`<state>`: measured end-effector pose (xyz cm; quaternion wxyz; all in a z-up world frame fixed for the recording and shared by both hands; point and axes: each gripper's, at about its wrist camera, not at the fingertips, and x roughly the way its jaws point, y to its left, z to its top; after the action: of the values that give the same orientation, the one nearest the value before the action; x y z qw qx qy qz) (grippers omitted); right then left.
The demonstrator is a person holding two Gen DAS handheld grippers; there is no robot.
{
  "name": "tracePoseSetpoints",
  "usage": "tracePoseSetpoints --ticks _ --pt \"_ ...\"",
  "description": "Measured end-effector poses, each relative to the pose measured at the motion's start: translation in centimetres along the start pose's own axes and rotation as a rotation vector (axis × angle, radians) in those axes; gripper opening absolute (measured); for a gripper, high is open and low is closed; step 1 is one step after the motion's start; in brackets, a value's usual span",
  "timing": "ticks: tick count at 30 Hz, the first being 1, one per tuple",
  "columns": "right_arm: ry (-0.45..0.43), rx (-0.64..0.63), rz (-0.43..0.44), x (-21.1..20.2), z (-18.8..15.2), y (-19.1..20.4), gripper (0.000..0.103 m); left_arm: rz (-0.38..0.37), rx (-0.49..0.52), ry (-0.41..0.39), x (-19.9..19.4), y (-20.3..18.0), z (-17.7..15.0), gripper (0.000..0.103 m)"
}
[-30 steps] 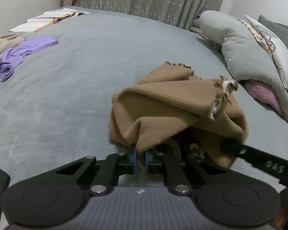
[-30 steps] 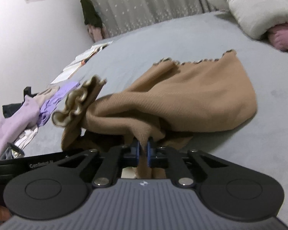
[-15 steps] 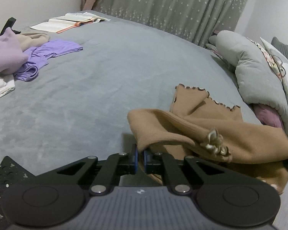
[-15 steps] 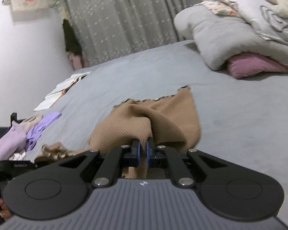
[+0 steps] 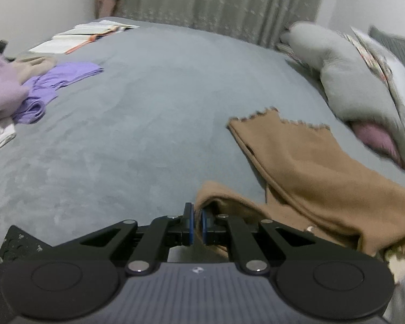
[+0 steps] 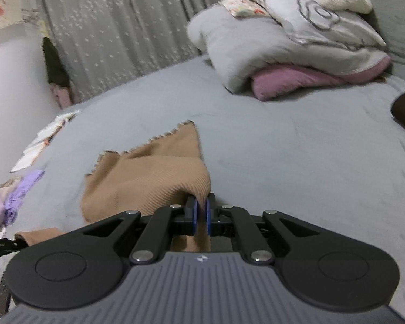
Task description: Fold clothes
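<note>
A tan ribbed garment (image 5: 310,167) with a frilled hem lies stretched across the grey bed (image 5: 154,102). My left gripper (image 5: 196,216) is shut on one edge of it, at the lower centre of the left wrist view. My right gripper (image 6: 200,210) is shut on another edge of the same tan garment (image 6: 148,178), which spreads away to the left and ahead in the right wrist view. Its frilled hem lies flat on the bed ahead of both grippers.
Purple and lilac clothes (image 5: 48,91) are piled at the bed's left side, with open books (image 5: 83,35) beyond. A grey duvet over pink pillows (image 6: 297,51) lies at the right. Curtains (image 6: 116,27) hang behind the bed.
The bunched garment has been pulled apart and lowered. Both grippers have moved away from each other, and the cloth now lies spread out flatter on the bed.
</note>
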<state>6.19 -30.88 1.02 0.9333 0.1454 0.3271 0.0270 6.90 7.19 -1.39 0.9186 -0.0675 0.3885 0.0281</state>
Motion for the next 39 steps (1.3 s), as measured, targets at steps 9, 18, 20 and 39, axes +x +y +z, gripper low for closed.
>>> tracePoseSetpoints --ticks 9,18,20,39 --pt "0.116 0.065 -0.026 2.0 -1.6 -1.7 0.027 0.009 0.196 -0.018 -0.6 -3.1 -1.3 0.052" --pt "0.102 0.053 0.004 0.6 -1.3 -1.1 0.035 -0.107 0.291 -0.084 -2.5 -6.0 -2.5 0.069" --pt "0.1 0.037 0.028 0.4 -1.2 -0.4 0.038 -0.115 0.305 -0.075 -2.4 -6.6 -3.0 0.07" --pt "0.062 -0.036 0.082 0.7 2.3 5.5 0.056 -0.435 0.197 0.056 2.3 -12.2 -5.2 0.042"
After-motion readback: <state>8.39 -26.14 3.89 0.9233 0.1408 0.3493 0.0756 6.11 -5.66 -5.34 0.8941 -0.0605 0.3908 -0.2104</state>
